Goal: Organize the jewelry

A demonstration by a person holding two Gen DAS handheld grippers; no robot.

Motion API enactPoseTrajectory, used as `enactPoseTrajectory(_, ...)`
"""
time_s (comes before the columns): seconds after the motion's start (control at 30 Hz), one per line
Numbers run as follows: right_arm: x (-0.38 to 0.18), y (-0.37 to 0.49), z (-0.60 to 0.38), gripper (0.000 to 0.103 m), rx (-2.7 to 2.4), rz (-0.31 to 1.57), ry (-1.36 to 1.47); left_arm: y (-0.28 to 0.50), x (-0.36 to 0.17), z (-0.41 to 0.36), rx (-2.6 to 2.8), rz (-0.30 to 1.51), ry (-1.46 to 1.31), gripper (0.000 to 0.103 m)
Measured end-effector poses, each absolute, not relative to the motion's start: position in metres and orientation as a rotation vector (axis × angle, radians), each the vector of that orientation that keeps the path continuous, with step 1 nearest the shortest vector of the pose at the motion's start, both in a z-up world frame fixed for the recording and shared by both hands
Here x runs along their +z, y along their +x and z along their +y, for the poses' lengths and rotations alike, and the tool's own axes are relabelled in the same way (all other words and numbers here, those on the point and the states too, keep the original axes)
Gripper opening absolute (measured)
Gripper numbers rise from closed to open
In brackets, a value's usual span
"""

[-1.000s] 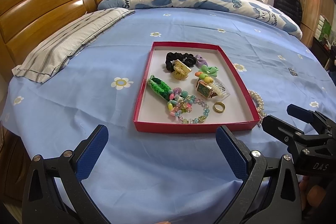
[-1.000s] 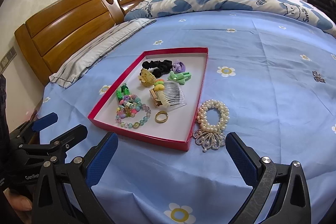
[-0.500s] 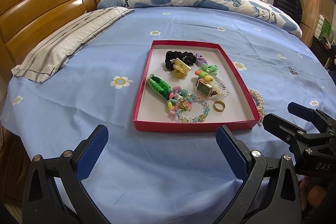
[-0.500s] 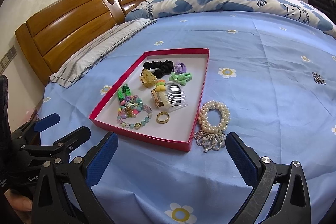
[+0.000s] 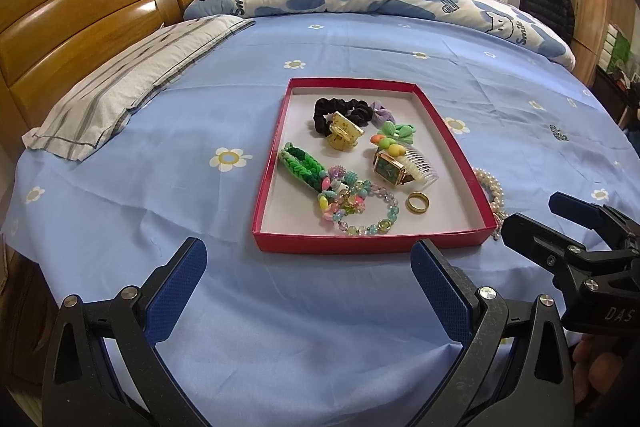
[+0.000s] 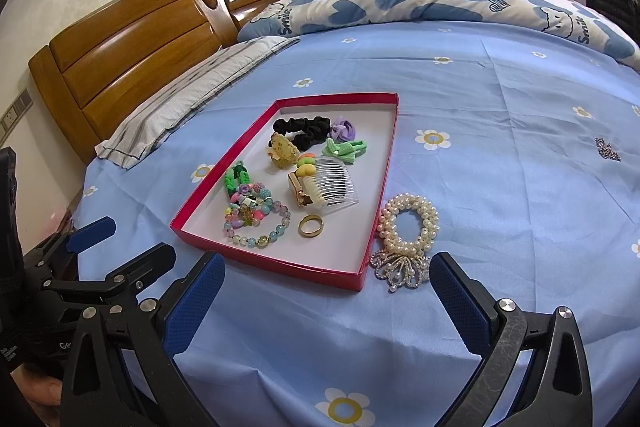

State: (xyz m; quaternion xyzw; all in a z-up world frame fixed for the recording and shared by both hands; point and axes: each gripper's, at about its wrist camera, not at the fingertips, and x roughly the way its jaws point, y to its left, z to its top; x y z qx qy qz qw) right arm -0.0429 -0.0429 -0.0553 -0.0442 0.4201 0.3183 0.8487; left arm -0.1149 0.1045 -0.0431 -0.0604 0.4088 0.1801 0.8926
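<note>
I find both hand-held grippers, left (image 5: 306, 281) and right (image 6: 326, 295), wide and empty. Pearl bracelet (image 6: 408, 227) lies outside red tray (image 6: 276, 265); right should collect it next.

One tray (image 6: 382, 163), one ring (image 6: 311, 225), two tools (image 6: 326, 291) (image 5: 308, 283)

Bare sheet (image 6: 500, 187) surrounds pearl bracelet (image 6: 408, 223), which touches the tray wall (image 6: 376, 227).
</note>
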Motion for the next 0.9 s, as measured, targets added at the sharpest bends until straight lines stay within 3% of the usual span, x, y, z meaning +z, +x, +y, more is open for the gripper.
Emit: enactPoseTrajectory(0.9,-0.0552,-0.0408,-0.0428,0.103,0.670,0.891,-0.086,-0.1117,-0.0441,0.1035,0.369,0.856,-0.115,0.103)
